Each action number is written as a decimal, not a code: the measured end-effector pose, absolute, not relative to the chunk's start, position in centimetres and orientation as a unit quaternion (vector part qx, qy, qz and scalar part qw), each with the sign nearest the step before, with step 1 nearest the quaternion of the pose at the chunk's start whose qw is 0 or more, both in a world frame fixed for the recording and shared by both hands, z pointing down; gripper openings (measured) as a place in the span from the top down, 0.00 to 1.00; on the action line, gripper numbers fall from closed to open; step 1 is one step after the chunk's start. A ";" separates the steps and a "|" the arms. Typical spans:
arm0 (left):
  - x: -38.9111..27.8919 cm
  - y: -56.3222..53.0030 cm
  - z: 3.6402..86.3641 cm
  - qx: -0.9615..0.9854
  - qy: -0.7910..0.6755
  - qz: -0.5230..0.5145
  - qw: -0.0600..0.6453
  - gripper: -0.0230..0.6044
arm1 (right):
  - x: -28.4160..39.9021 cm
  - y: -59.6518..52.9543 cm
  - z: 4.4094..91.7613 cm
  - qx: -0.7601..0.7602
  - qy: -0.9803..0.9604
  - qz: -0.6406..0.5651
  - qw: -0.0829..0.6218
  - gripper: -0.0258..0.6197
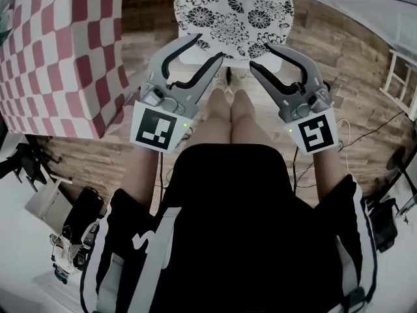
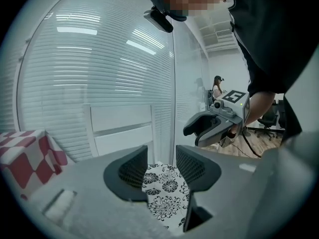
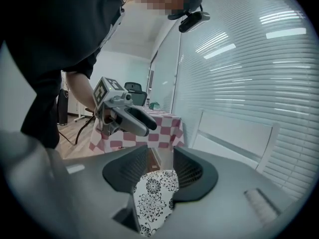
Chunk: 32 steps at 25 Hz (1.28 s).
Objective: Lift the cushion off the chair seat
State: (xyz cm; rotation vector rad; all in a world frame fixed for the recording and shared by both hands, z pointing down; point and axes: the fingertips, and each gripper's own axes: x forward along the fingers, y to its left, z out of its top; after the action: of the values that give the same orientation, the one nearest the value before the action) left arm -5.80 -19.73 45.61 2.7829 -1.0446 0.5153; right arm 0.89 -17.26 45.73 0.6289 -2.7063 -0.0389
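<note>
Cushion: the black-and-white flowered cushion (image 1: 234,12) lies flat on the chair seat at the top of the head view, its far part cut off by the frame.
Axis: the visible part looks rounded and about as wide as deep, so I cannot tell a long axis or a facing.
Left tongs: the left gripper (image 1: 207,49) is spread, its tips over the cushion's near left edge. Its own view (image 2: 162,166) shows the cushion (image 2: 167,198) lying past the gap, with neither pad pressing on it.
Right tongs: the right gripper (image 1: 262,57) is spread too, over the near right edge. In its own view (image 3: 160,166) a cushion corner (image 3: 152,198) shows through the gap, untouched.
Head view only: the person's legs (image 1: 228,113) stand just in front of the seat. The wooden floor (image 1: 345,51) carries a cable (image 1: 371,132) at the right.
Gripper views only: the white backrest (image 2: 122,128) rises behind the cushion, with slatted blinds (image 2: 99,73) beyond it. Each view catches the other gripper hanging level beside it. The left gripper view also has a distant person (image 2: 217,86), and the right gripper view an office chair (image 3: 134,91).
Nearby: a table under a red-and-white checked cloth (image 1: 58,51) stands just beside the chair's left side.
</note>
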 end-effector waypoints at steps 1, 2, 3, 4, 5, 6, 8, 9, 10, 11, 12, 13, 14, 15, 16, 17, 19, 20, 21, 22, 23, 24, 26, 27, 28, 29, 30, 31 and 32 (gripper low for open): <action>-5.8 -19.6 46.1 0.921 -0.343 0.174 0.064 0.67 | 0.8 -17.1 46.3 0.221 -0.958 -0.009 0.182 0.71; -5.8 -19.4 46.7 0.921 -0.340 0.179 0.067 0.67 | 0.8 -17.0 46.9 0.218 -0.958 -0.005 0.183 0.71; -5.8 -19.2 47.3 0.921 -0.337 0.183 0.070 0.67 | 0.7 -16.9 47.5 0.216 -0.959 -0.002 0.184 0.70; -5.7 -19.1 47.9 0.921 -0.335 0.187 0.071 0.67 | 0.7 -16.9 48.1 0.215 -0.959 0.002 0.184 0.70; -5.5 -19.0 48.5 0.921 -0.332 0.191 0.071 0.67 | 0.7 -16.8 48.7 0.213 -0.959 0.007 0.184 0.70; -5.4 -18.8 49.0 0.921 -0.328 0.195 0.071 0.66 | 0.8 -16.8 49.4 0.212 -0.959 0.011 0.186 0.70; -5.1 -18.5 50.1 0.922 -0.322 0.202 0.072 0.63 | 0.9 -16.6 50.7 0.209 -0.959 0.020 0.193 0.70; -5.0 -18.3 50.7 0.923 -0.319 0.204 0.073 0.63 | 1.1 -16.5 51.3 0.209 -0.958 0.024 0.195 0.70; -4.9 -18.1 51.2 0.923 -0.317 0.205 0.074 0.62 | 1.3 -16.4 52.0 0.210 -0.957 0.029 0.198 0.70; -4.8 -18.0 51.8 0.923 -0.316 0.207 0.075 0.62 | 1.5 -16.4 52.6 0.212 -0.956 0.034 0.201 0.70; -4.8 -18.0 52.3 0.923 -0.314 0.210 0.076 0.62 | 1.7 -16.4 53.2 0.214 -0.955 0.037 0.204 0.70; -4.8 -17.9 52.9 0.922 -0.313 0.213 0.077 0.62 | 1.9 -16.4 53.8 0.216 -0.954 0.038 0.206 0.70; -4.8 -17.9 53.4 0.922 -0.311 0.218 0.077 0.62 | 2.1 -16.5 54.4 0.217 -0.952 0.037 0.210 0.70; -4.8 -17.8 54.0 0.922 -0.308 0.224 0.077 0.62 | 2.3 -16.5 55.2 0.217 -0.951 0.037 0.217 0.70; -4.6 -17.6 54.6 0.921 -0.304 0.230 0.077 0.61 | 2.5 -16.3 56.0 0.215 -0.950 0.038 0.225 0.70; -4.5 -17.4 55.1 0.921 -0.302 0.232 0.079 0.61 | 2.7 -16.1 56.7 0.212 -0.948 0.039 0.233 0.70; -4.3 -17.2 56.1 0.921 -0.300 0.235 0.085 0.60 | 2.7 -15.7 58.0 0.209 -0.947 0.041 0.240 0.70; -4.3 -17.1 56.7 0.920 -0.300 0.238 0.086 0.60 | 2.6 -15.5 58.6 0.207 -0.947 0.042 0.243 0.70; -4.3 -17.0 57.3 0.919 -0.300 0.242 0.087 0.60 | 2.6 -15.3 59.2 0.206 -0.946 0.044 0.245 0.70; -4.2 -16.9 57.9 0.918 -0.299 0.245 0.087 0.60 | 2.5 -15.2 59.9 0.205 -0.946 0.046 0.248 0.70; -4.1 -16.8 58.4 0.918 -0.297 0.247 0.087 0.60 | 2.4 -15.0 60.4 0.203 -0.945 0.047 0.251 0.70; -4.0 -16.7 58.9 0.919 -0.294 0.249 0.087 0.59 | 2.3 -14.9 60.9 0.202 -0.945 0.048 0.254 0.70; -3.7 -16.4 59.8 0.920 -0.287 0.253 0.087 0.59 | 2.1 -14.5 61.8 0.195 -0.945 0.051 0.259 0.70; -3.6 -16.2 60.3 0.920 -0.282 0.257 0.086 0.59 | 2.0 -14.3 62.2 0.191 -0.945 0.051 0.261 0.70; -3.5 -16.1 60.8 0.920 -0.278 0.262 0.085 0.59 | 1.8 -14.1 62.6 0.187 -0.945 0.052 0.263 0.70; -3.5 -15.9 61.4 0.920 -0.272 0.269 0.082 0.58 | 1.7 -14.0 63.0 0.183 -0.945 0.052 0.265 0.69; -3.4 -15.7 62.0 0.920 -0.266 0.277 0.079 0.58 | 1.6 -13.8 63.4 0.181 -0.945 0.053 0.267 0.69; -3.4 -15.5 62.6 0.919 -0.260 0.285 0.076 0.58 | 1.5 -13.7 63.8 0.178 -0.945 0.053 0.269 0.69; -3.4 -15.3 63.2 0.919 -0.254 0.293 0.074 0.58 | 1.4 -13.5 64.2 0.174 -0.945 0.053 0.273 0.69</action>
State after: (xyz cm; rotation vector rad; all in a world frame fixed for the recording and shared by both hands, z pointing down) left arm -3.38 -15.28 63.20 2.7585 -0.7622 0.8799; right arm 1.36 -13.52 64.23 0.4685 -2.5422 0.1419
